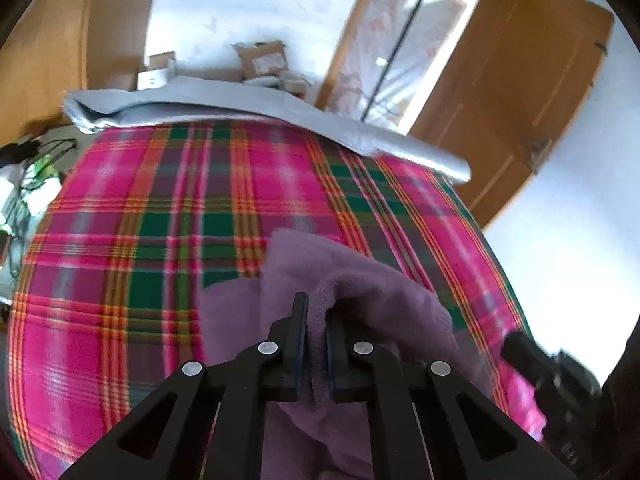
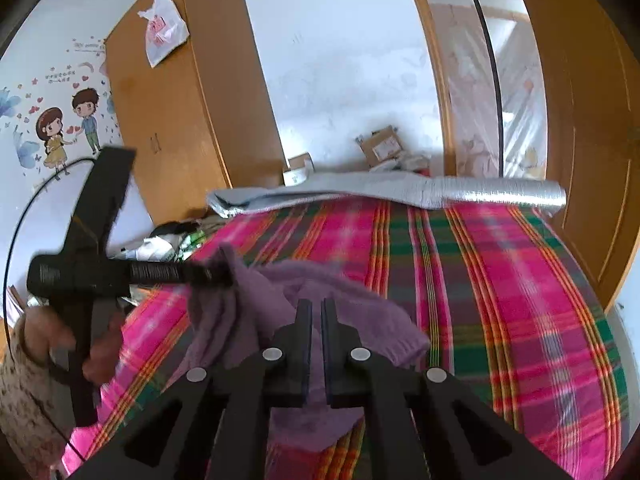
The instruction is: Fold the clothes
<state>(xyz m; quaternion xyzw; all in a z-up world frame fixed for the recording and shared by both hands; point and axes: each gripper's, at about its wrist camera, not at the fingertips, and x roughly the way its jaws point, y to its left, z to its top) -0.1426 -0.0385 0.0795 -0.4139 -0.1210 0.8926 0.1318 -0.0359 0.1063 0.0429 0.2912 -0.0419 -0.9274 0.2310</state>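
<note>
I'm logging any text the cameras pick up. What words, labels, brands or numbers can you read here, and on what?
Nothing can be read for certain.
Wall decal: lines of small script above the cartoon couple, too small to read.
Plastic bag on the wardrobe: pink print, blurred.
Cardboard box: a white label, too small to read.
Left gripper body: faint light marking, illegible.
Purple garment and plaid bedspread: no text.

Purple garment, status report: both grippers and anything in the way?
Left gripper shut on purple garment. Right gripper shut on it too. Garment bunched, lifted over plaid bedspread. Grey blanket at far edge, apart from it.
</note>
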